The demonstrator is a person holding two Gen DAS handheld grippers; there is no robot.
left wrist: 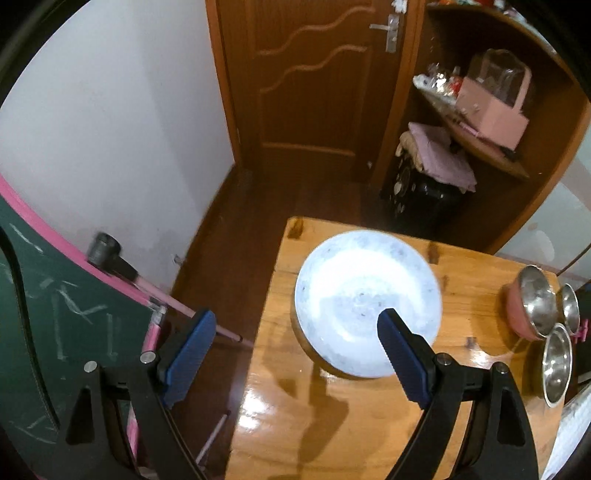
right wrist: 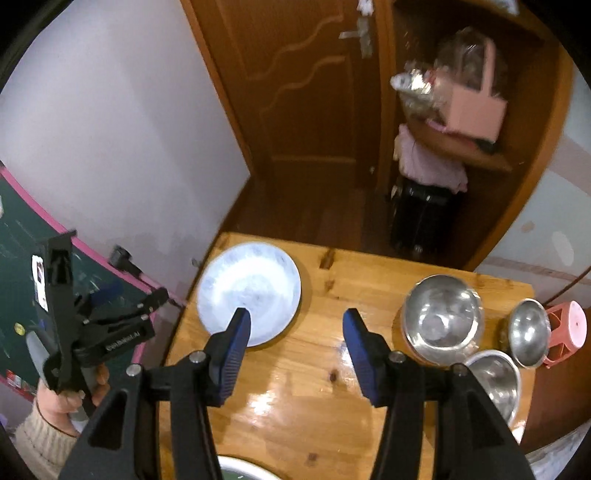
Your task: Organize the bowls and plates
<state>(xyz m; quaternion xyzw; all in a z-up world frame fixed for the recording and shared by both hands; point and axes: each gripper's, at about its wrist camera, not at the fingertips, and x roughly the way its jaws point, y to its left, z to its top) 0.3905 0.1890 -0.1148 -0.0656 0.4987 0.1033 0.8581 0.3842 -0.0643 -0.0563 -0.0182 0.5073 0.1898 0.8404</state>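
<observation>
White plate point(right wrist: 249, 291): alone, left on my table point(right wrist: 295, 387).
Steel bowls point(right wrist: 441, 314): right, not stacked.
My left gripper point(left wrist: 295, 350), right gripper point(right wrist: 295, 354): spread, empty.

1. A wooden table point(left wrist: 332, 424) with a glossy, glare-streaked top stands on a dark wood floor point(left wrist: 236, 236).
2. A brown panelled door point(left wrist: 314, 81) with a metal handle point(left wrist: 391, 31) is shut behind it.
3. A green chalkboard point(left wrist: 55, 314) with a pink frame leans at the left.
4. A pink box point(left wrist: 491, 114) sits on a curved wooden shelf point(left wrist: 491, 151).
5. A black suitcase point(left wrist: 421, 195) carries folded pink cloth point(left wrist: 443, 155).
6. A pink plastic stool point(right wrist: 569, 328) stands beside the table's right edge.
</observation>
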